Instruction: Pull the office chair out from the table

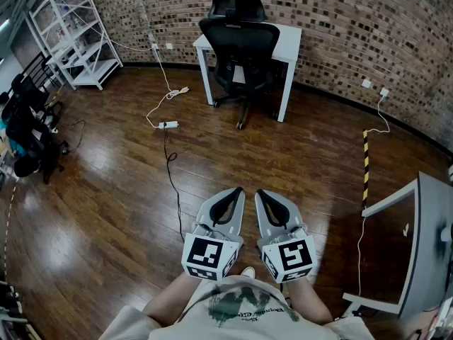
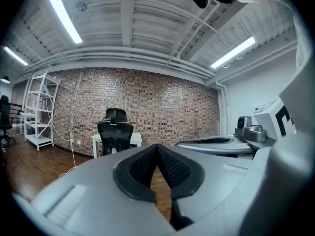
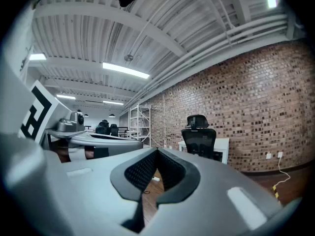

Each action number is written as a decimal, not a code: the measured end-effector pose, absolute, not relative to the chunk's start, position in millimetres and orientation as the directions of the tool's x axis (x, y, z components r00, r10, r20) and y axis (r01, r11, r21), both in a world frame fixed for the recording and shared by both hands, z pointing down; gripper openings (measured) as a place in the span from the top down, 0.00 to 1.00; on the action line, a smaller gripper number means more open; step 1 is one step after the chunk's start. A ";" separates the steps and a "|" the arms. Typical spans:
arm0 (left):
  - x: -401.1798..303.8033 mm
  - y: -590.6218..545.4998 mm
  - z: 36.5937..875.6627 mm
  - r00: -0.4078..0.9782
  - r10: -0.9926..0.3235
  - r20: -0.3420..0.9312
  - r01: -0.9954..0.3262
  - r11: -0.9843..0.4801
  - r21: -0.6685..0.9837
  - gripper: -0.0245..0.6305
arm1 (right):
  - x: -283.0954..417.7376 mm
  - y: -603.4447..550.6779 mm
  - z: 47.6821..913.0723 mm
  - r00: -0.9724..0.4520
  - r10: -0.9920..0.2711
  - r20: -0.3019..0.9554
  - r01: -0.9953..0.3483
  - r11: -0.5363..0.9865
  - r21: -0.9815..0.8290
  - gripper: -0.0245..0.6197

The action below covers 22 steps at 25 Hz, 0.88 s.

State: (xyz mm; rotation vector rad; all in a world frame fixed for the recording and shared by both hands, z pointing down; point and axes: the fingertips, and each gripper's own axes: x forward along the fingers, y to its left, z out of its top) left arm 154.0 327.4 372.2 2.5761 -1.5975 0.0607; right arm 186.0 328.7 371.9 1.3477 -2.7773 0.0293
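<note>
A black mesh office chair (image 1: 239, 48) with a headrest is tucked under a small white table (image 1: 289, 44) against the brick wall, far across the room. The same chair (image 2: 115, 132) shows small in the left gripper view, and the chair (image 3: 199, 139) also sits at mid-right in the right gripper view. Both grippers are held level and side by side close to my body, well short of the chair. My left gripper (image 1: 238, 190) is shut with nothing in it. My right gripper (image 1: 260, 192) is shut and empty too.
A white power strip with a black cable (image 1: 168, 125) lies on the wood floor between me and the chair. White metal shelving (image 1: 78, 34) stands at the back left. Black chairs (image 1: 25, 126) are at the left edge. A grey desk (image 1: 417, 246) and a yellow-black floor strip (image 1: 366, 163) are on the right.
</note>
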 end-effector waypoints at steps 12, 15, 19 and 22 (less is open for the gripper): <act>142.9 258.1 381.5 0.417 -0.905 0.087 -0.906 -0.405 0.128 0.95 | 189.7 263.8 380.9 -0.611 -0.788 0.077 -0.788 0.615 0.026 0.96; 139.9 226.8 384.9 0.434 -0.898 0.076 -0.896 -0.422 0.135 0.95 | 185.3 234.1 384.3 -0.597 -0.798 0.080 -0.798 0.601 0.035 0.96; 128.8 182.1 382.5 0.451 -0.890 0.071 -0.888 -0.439 0.140 0.95 | 174.3 189.0 385.3 -0.577 -0.812 0.094 -0.811 0.582 0.050 0.96; 116.1 148.1 380.0 0.465 -0.882 0.078 -0.879 -0.451 0.152 0.95 | 160.2 155.6 380.7 -0.566 -0.819 0.098 -0.818 0.572 0.052 0.96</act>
